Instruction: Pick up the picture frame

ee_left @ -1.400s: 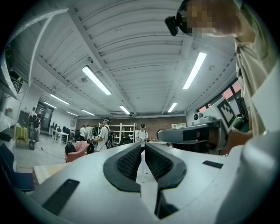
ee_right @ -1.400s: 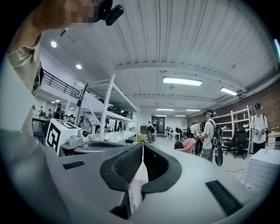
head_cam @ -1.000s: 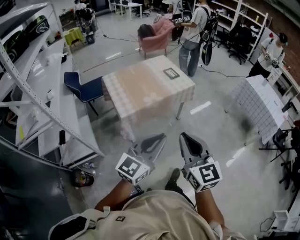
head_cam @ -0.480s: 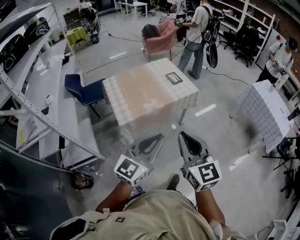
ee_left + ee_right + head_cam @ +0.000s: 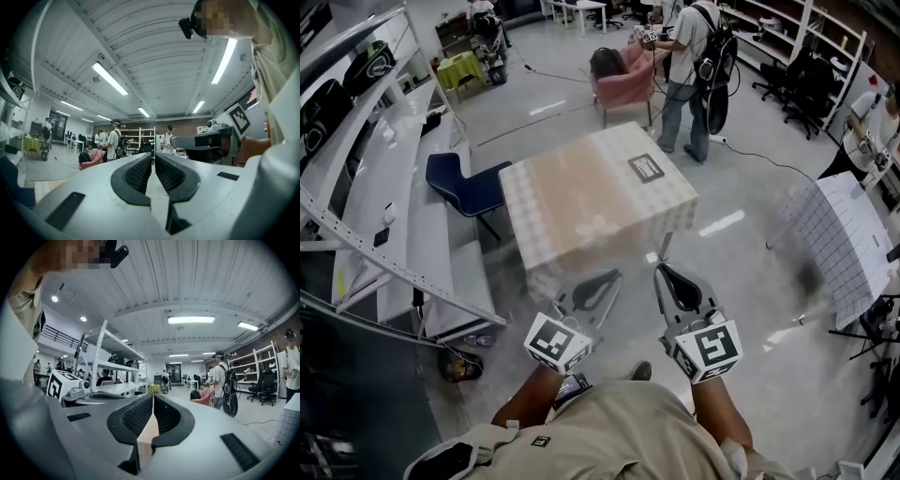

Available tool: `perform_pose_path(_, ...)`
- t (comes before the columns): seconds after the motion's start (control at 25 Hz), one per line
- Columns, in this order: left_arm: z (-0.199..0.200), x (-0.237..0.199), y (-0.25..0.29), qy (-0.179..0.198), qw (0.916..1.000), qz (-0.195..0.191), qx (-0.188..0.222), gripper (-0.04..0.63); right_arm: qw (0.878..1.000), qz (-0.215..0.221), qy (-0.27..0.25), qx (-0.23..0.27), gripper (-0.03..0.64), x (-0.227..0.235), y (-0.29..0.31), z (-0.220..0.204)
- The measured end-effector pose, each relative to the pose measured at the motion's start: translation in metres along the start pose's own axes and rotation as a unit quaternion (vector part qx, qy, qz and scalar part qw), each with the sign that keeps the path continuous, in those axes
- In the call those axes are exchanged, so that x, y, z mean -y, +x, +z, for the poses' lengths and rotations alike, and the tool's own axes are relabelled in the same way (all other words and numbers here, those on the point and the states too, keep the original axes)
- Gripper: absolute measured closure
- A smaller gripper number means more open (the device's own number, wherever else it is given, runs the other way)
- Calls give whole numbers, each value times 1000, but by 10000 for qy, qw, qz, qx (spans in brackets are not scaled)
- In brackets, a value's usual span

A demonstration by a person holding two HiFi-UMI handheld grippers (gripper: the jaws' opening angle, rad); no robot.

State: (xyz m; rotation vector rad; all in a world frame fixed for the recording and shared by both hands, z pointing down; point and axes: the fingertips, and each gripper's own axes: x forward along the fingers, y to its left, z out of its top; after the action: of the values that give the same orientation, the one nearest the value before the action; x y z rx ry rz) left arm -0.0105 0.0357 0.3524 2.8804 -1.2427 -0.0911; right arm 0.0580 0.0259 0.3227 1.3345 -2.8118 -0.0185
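Left tool (image 5: 609,279) and right tool (image 5: 664,274) are both staying out of play: jaws together, gripping nothing, hovering over bare floor (image 5: 741,309) short of the counter (image 5: 572,202). Frame (image 5: 645,168) is lying flat near the counter's far right corner. Chair (image 5: 469,183) is standing at its left edge, and a person (image 5: 689,56) is standing beyond it. Shelving (image 5: 384,187) is lining the left.

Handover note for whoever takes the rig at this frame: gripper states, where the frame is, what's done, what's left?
Left gripper: shut, empty, held low in front of the body.
Right gripper: shut, empty, beside it.
Picture frame: lying flat near the far right corner of the table, well ahead of both grippers.
Done: nothing yet.
Left: approach the table, open a gripper, grasp the frame, lift it.
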Motion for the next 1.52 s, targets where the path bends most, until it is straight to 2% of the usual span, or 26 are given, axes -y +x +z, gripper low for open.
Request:
perform_pose_path(0.24,-2,-21,58,43,9999,122,-28,561,10000,97,4,22,589,59,27,-1)
perform_pose_path(0.4,5,-6,95,105,9998,147,-63,561,9999,96,84,52,589,100,17,3)
perform_pose_path(0.52,3,0,107,118,9997,170,-123,561,9998,98,165,39,589,116,14,-2)
perform_pose_path(0.76,-1,-22,130,122,9996,211,-166,561,9995,187,259,-44,589,133,38,-12)
perform_pose_path(1.08,-6,-76,180,44,9999,-3,-133,561,9998,-68,149,-101,589,179,94,-10)
perform_pose_path(1.52,-15,-173,242,-151,9994,-276,-120,561,9987,-422,111,-250,589,227,194,-15)
